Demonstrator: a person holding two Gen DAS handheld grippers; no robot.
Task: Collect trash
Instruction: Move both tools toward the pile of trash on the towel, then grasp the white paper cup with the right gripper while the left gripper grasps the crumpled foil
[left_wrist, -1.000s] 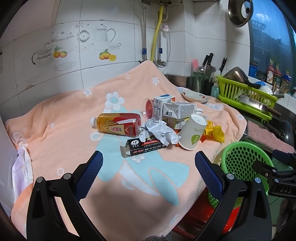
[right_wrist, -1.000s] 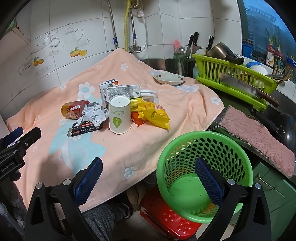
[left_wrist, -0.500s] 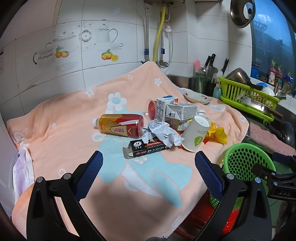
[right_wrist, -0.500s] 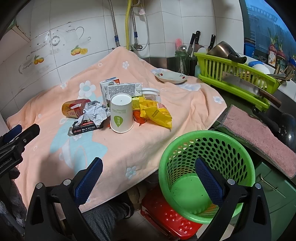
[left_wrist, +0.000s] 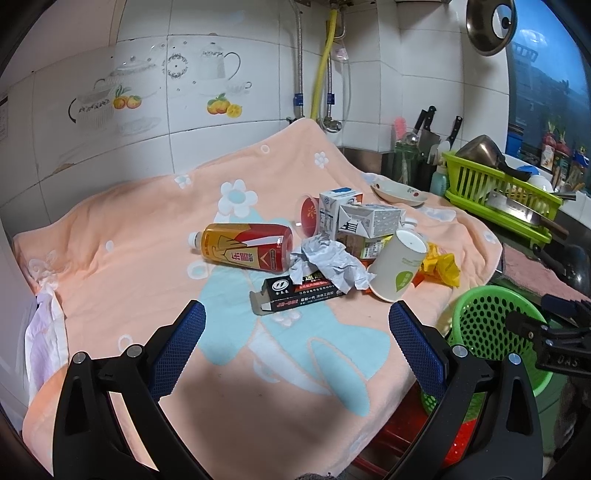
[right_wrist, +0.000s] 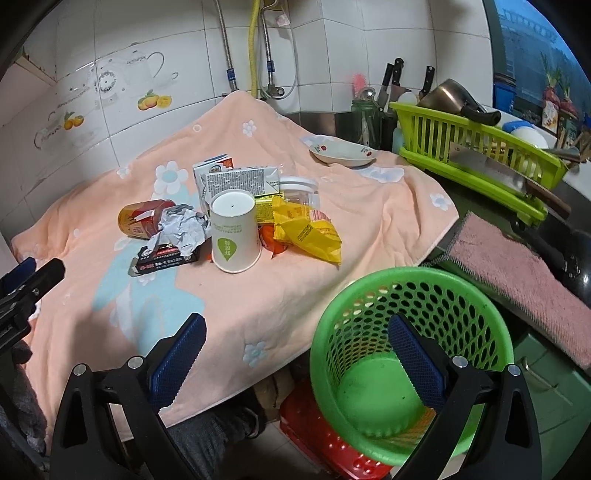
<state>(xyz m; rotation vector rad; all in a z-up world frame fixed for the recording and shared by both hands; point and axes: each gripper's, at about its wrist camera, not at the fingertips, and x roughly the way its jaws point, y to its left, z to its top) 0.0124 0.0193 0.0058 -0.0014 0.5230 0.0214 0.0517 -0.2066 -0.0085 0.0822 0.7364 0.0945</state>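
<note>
A pile of trash lies on the peach flowered cloth: a tea bottle on its side, crumpled paper, a black box, milk cartons, an upturned paper cup and a yellow wrapper. A green perforated basket stands empty below the cloth's front edge. My left gripper is open and empty, short of the black box. My right gripper is open and empty, over the cloth edge and the basket's rim.
A green dish rack with a pot and cleaver stands at the right. A white dish sits at the cloth's far edge, knives behind it. A pink towel lies right of the basket, a red stool beneath it.
Both grippers have eased slightly back and up; the scene sits a little lower in both views. Nothing was taken hold of.
</note>
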